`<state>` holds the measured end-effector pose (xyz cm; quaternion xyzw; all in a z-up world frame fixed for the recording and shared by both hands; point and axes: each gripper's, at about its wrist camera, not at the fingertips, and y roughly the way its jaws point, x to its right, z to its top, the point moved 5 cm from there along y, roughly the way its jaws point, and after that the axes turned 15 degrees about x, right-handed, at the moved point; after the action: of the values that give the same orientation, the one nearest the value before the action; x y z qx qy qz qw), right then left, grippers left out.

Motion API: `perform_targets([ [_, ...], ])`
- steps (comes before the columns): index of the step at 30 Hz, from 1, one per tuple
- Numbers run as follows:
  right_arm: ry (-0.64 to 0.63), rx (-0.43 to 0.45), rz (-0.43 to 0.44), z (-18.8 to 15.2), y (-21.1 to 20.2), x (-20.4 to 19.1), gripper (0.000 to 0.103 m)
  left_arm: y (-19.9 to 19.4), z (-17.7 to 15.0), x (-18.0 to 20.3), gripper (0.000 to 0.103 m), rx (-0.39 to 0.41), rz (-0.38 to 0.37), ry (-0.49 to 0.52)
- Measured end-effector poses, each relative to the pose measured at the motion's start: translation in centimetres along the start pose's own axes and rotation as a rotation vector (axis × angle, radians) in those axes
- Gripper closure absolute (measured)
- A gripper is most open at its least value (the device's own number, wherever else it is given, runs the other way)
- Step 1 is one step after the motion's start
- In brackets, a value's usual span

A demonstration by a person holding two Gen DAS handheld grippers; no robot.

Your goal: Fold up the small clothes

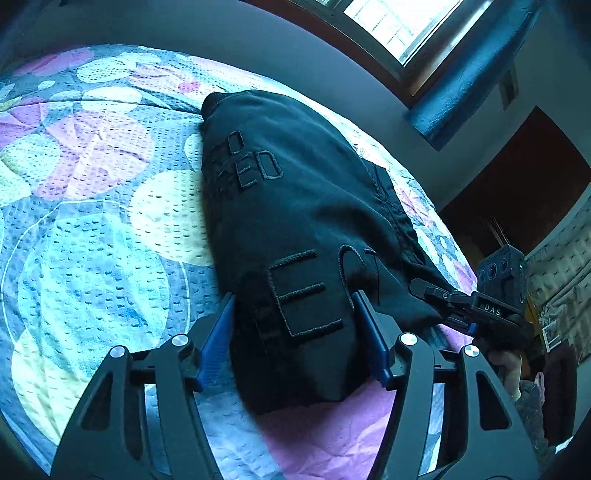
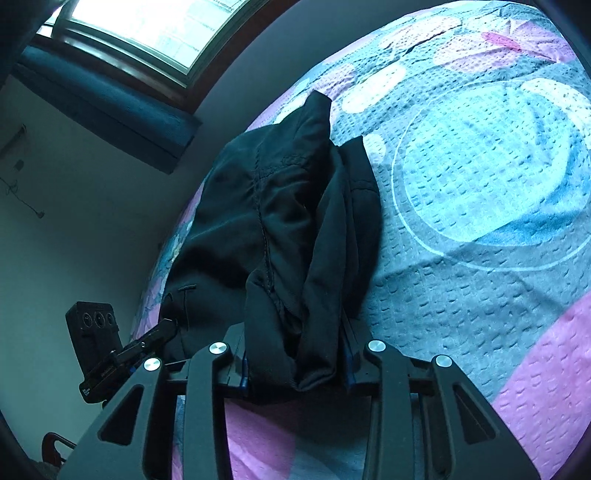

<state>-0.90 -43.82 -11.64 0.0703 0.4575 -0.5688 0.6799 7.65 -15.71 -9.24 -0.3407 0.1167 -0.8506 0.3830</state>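
Note:
A black garment [image 1: 295,192] with raised black lettering lies lengthwise on the patterned bedspread [image 1: 92,229], its ribbed cuff at the far end. Its near end is bunched between the blue pads of my left gripper [image 1: 295,332], which is shut on the cloth. In the right wrist view the same garment [image 2: 280,206] shows its seamed side, and a thick fold of it is clamped in my right gripper [image 2: 295,365]. That gripper [image 1: 436,295] bites the garment's right edge in the left wrist view. The left gripper [image 2: 162,328] shows at the cloth's left edge.
The bedspread [image 2: 480,184] stretches wide beside the garment, with a pink sheet [image 2: 546,369] near me. A grey wall and a bright window [image 1: 399,26] with a blue curtain [image 2: 110,107] stand beyond the bed's far edge. A person's hand [image 1: 509,369] holds the right gripper.

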Motion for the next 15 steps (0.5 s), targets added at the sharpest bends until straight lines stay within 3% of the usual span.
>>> perform_targets([
  [4,0.066,-0.019,0.043,0.1,-0.4,0.8,0.056,-0.7,0.5,0.4,0.031,0.007,-0.022,0.019],
  [7,0.049,-0.028,0.045,0.7,-1.7,0.7,0.047,-2.5,1.2,0.4,0.024,0.014,-0.063,0.033],
  [9,0.048,-0.018,0.064,1.5,-2.6,0.8,0.04,-3.7,2.2,0.4,0.014,0.049,-0.07,0.057],
  [12,0.048,-0.019,0.08,3.0,-2.5,1.3,0.037,-3.1,3.8,-0.2,0.013,0.041,-0.054,0.085],
  [15,0.039,-0.037,0.088,4.6,-0.7,1.4,0.037,-0.5,5.2,-1.2,0.013,-0.009,-0.076,0.046],
])
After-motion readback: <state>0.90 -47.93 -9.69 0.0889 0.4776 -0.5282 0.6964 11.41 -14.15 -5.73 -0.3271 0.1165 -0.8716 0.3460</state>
